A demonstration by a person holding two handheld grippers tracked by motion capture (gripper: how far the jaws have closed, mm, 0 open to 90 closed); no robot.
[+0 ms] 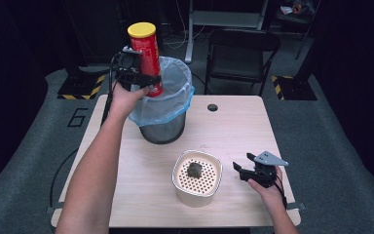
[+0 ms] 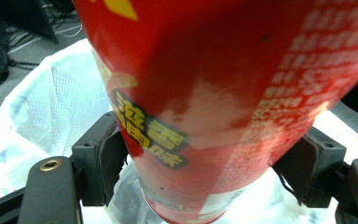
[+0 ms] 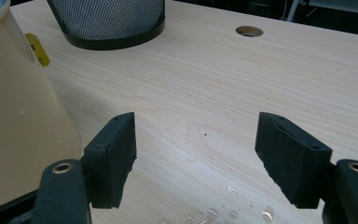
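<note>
- The red chip canister [image 1: 147, 57] was the thing in hand, but nearest the person sat the cream strainer tub [image 1: 196, 178] on the counter [image 1: 233, 126], a dark wet clump [image 1: 195, 170] resting on its perforated insert — likely left there to drain.
- Just beside the tub, the right gripper [image 1: 243, 168] rested low over the counter with its jaws apart and nothing between them; a few water drops [image 3: 228, 213] lay on the wood ahead of it. It seemed parked out of the way.
- Farther off, the left gripper [image 1: 143, 78] had its jaws clamped on the canister's lower body, yellow lid [image 1: 141, 30] up, nearly upright.
- The canister hung over the rim of the mesh bin [image 1: 163, 127] with its pale blue liner [image 1: 175, 92] — held there, by my reading, to be dropped in as rubbish.
</note>
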